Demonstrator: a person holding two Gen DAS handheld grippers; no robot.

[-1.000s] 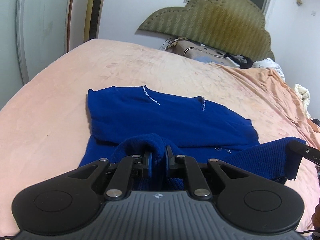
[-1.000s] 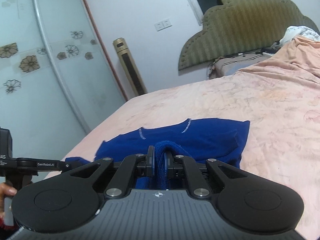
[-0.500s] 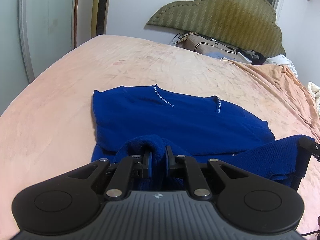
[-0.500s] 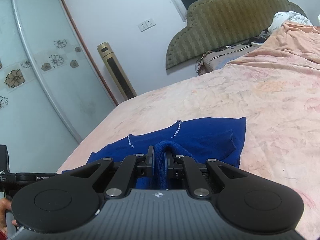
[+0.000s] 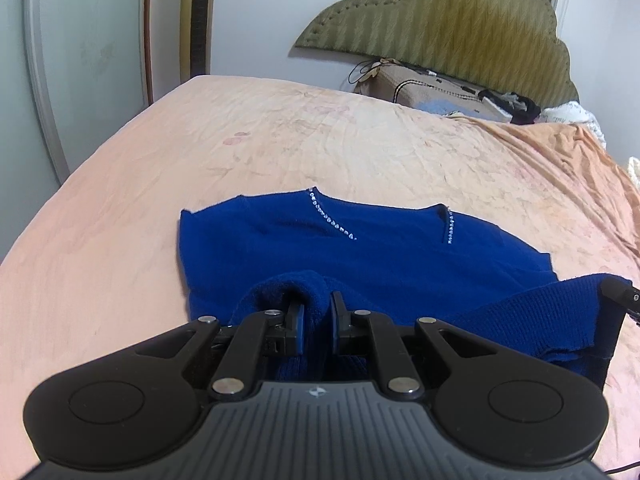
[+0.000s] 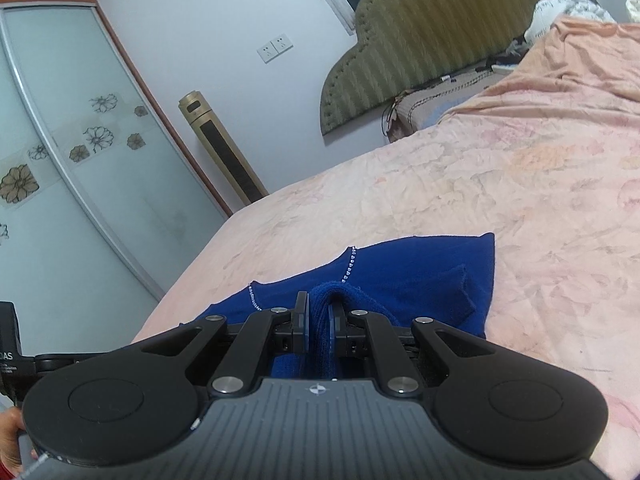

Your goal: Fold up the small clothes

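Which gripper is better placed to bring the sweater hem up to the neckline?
Neither alone: the left gripper and right gripper each have jaws shut on the blue sweater hem, so both should probably carry it together.

L gripper (image 5: 318, 320) pinching hem of blue sweater (image 5: 360, 248) on pink bedsheet (image 5: 280, 140); R gripper (image 5: 618, 292) holds other corner.

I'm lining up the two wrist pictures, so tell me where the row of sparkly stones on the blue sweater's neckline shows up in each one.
Left wrist view: the stones run diagonally just above centre, with a second short row to their right.
Right wrist view: one row sits just above the hand-held gripper, another lower left.
Shared landmark: the green headboard, upper right in both.
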